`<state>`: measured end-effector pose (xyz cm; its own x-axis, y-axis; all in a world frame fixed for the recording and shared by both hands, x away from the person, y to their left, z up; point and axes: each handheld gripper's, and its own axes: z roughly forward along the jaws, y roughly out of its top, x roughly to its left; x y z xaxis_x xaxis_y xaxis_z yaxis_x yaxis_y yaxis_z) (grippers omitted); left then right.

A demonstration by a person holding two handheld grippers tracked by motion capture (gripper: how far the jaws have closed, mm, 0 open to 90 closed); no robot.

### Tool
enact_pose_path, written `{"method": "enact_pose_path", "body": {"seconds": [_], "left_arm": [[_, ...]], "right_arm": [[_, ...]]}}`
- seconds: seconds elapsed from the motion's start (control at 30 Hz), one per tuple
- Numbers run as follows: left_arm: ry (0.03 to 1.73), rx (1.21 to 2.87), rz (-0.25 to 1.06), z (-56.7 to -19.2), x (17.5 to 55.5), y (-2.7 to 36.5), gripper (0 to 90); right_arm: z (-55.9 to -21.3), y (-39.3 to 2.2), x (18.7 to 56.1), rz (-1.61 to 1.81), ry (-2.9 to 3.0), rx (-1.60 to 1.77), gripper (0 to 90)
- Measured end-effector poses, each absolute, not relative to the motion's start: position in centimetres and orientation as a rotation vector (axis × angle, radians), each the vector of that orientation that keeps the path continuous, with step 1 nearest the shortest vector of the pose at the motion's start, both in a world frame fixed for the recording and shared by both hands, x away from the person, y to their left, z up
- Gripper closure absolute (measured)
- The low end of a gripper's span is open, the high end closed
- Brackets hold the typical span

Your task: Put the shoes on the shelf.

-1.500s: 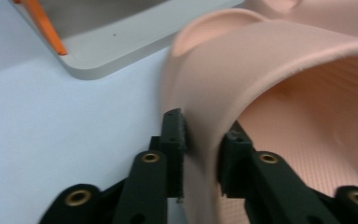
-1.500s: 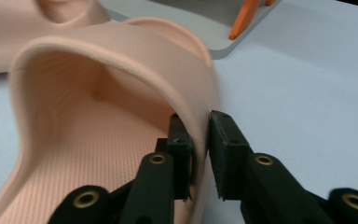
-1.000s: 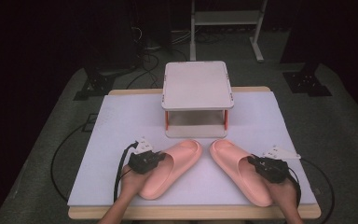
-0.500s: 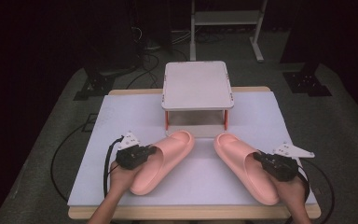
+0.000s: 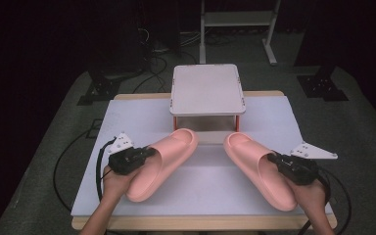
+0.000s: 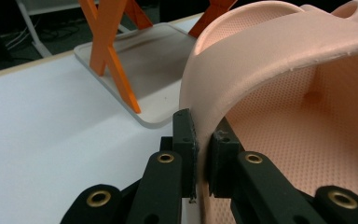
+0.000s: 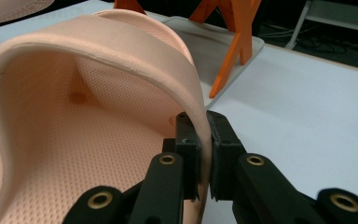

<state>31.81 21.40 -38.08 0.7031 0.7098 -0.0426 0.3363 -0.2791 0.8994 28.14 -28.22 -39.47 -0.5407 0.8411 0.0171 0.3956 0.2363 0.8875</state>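
Your left gripper [image 5: 144, 152] is clamped on the strap edge of the left slipper [image 5: 164, 161]; in the left gripper view the two pads pinch the pink strap wall [image 6: 203, 140] with no gap, slipper body filling 1 to 4 o'clock from the jaws. In the high view that slipper sits at roughly 8 o'clock from the white stand [image 5: 206, 90], toe aimed at 1 o'clock toward the stand's legs, heel near your left hand [image 5: 115, 178]. Your right gripper [image 5: 279, 160] is likewise closed tight on the strap edge of the right slipper [image 5: 257, 166]; in the right gripper view the strap [image 7: 204, 140] runs up between the pads, slipper body spreading to 9–11 o'clock. That slipper lies at 4 o'clock from the stand, toe pointing 11 o'clock. Both slippers are over the white mat [image 5: 127, 117], well apart from each other, toes close to the stand's base plate [image 7: 214, 42]. Orange legs [image 6: 114, 51] sit at 11 o'clock from your left jaws.
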Motion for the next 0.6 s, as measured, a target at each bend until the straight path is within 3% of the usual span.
{"method": "enact_pose_path", "body": {"seconds": [0.6], "left_arm": [[0.774,1.859,0.498,-32.6,32.7,21.8,84.1]], "right_arm": [[-33.2,-27.4,28.9,1.327,2.019,1.071,84.2]]}}
